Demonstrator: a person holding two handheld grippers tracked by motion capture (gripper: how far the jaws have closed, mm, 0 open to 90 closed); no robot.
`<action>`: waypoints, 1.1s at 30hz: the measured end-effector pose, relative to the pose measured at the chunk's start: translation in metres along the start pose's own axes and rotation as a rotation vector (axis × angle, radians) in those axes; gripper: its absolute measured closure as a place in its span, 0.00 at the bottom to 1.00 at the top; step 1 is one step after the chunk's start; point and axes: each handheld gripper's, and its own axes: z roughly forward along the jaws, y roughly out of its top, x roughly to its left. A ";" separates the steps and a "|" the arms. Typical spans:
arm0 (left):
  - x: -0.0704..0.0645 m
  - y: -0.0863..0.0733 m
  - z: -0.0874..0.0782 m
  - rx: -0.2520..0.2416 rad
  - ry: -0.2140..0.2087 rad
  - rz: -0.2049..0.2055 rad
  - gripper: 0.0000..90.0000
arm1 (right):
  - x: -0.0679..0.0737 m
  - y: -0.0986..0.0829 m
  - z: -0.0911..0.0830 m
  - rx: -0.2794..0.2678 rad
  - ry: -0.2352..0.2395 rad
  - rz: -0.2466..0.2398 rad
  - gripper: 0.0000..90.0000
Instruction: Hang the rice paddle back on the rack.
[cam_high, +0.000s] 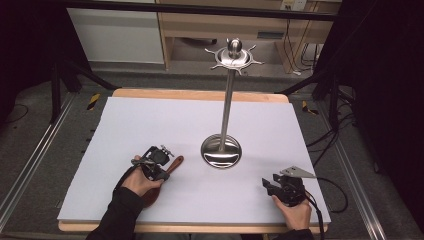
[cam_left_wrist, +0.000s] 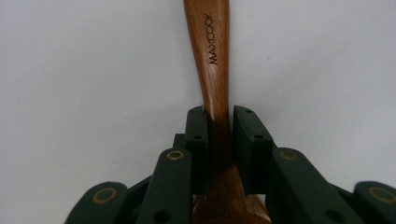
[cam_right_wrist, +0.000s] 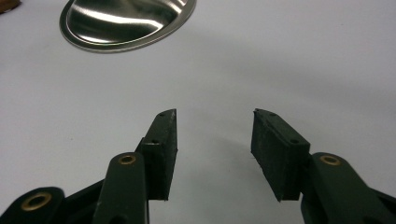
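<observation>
White table (cam_high: 150, 125), left tongs (cam_left_wrist: 219, 123) clamping wooden handle (cam_left_wrist: 212, 56) marked MAXCOOK, right tongs (cam_right_wrist: 215, 126) parted

Even light from above falls on the white table (cam_high: 150, 130), which is bright, while the room's sides are nearly black. The stand's base (cam_high: 221, 151) carries glare streaks. Shadows are soft and faint. In the gripper views, near links blur and the spoon (cam_left_wrist: 212, 56) handle's lettering stays sharp.

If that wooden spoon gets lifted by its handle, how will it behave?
The spoon looks like solid wood, so probably stiff and light. The left claw grips its handle near the bowl, so it should hang fairly balanced. The handle's smooth finish might let it swivel between the jaws.
</observation>
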 end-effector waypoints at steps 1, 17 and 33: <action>0.000 0.001 0.000 0.003 0.003 0.002 0.85 | 0.000 0.000 0.000 0.002 -0.003 -0.004 0.57; 0.001 -0.005 -0.010 -0.044 0.021 0.008 0.86 | -0.001 0.000 0.001 0.011 0.012 0.016 0.56; 0.005 -0.029 -0.037 -0.235 0.024 -0.009 0.87 | -0.003 0.000 -0.001 0.002 0.011 0.019 0.56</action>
